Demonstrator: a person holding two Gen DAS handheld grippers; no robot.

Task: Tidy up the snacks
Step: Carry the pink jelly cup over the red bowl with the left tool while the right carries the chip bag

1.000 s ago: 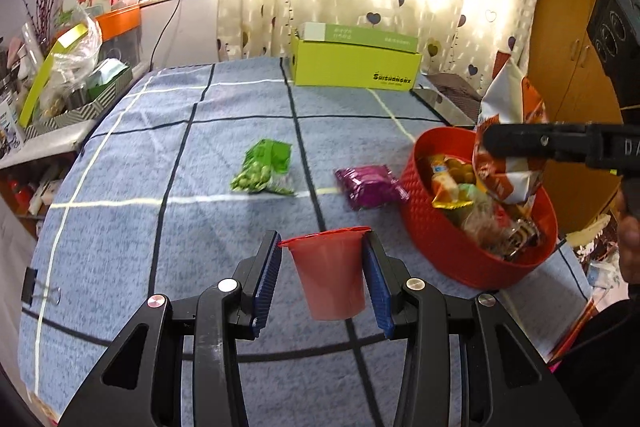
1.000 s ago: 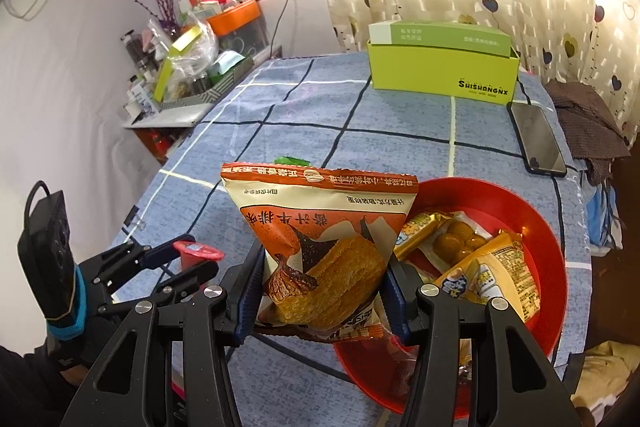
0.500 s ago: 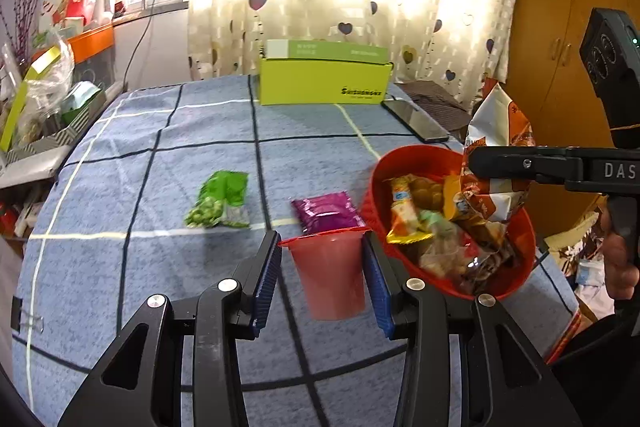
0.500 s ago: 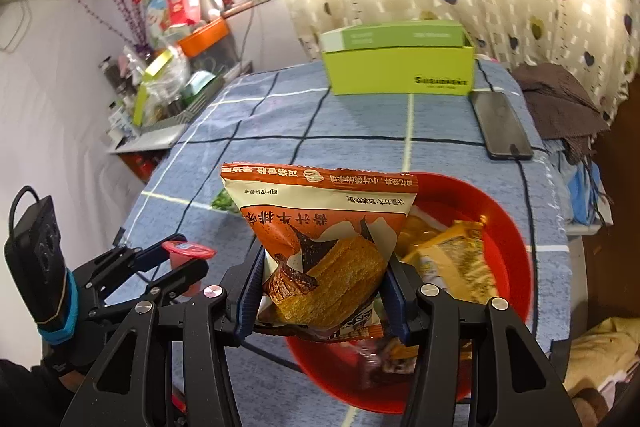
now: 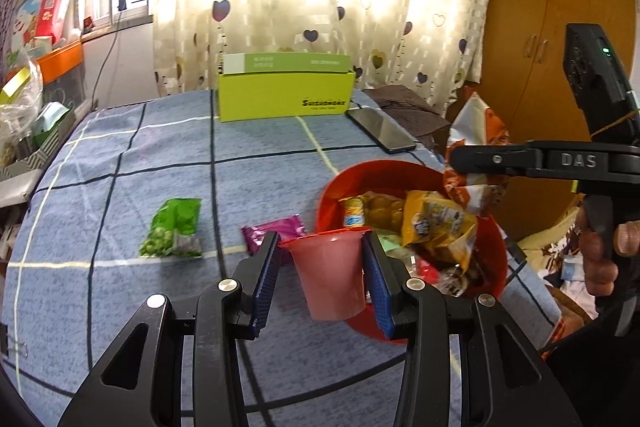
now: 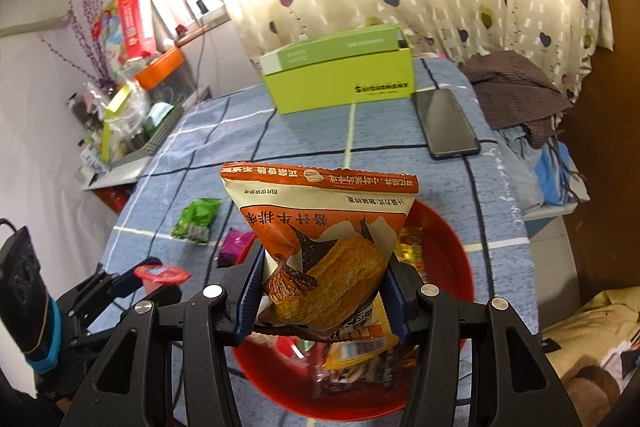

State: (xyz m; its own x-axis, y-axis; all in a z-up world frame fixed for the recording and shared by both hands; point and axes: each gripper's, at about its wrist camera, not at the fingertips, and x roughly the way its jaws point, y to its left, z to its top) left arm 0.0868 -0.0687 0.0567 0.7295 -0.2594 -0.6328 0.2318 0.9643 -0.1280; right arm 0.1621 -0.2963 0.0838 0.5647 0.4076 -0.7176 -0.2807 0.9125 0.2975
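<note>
L wrist view: left gripper (image 5: 322, 275) has its jaws clamped on one pink jelly cup (image 5: 330, 275), upright, red foil lid on top, held in the air just at the near-left rim of the red bowl (image 5: 494, 259). R wrist view: right gripper (image 6: 324, 291) has its jaws pinching one orange snack bag (image 6: 320, 243), print upside down, held above the bowl.

Only L view shows the bag side-on, plus the person's hand (image 5: 604, 259) on the right gripper's handle, and the bowl's contents clearly: several packets, yellow ones on top, exact no. can't tell. Only R view shows the bag's front, the cup's lid from above, and a brown cloth (image 6: 516, 87) at the far right edge of the table (image 6: 208, 143).

Count on the blue check cloth: 1 green pea packet (image 5: 173, 229), 1 purple packet (image 5: 274, 233) just left of the bowl, partly behind the left jaws; 1 lime-green box (image 5: 286, 95) at the far end, 1 dark phone (image 5: 380, 129) beside it.
</note>
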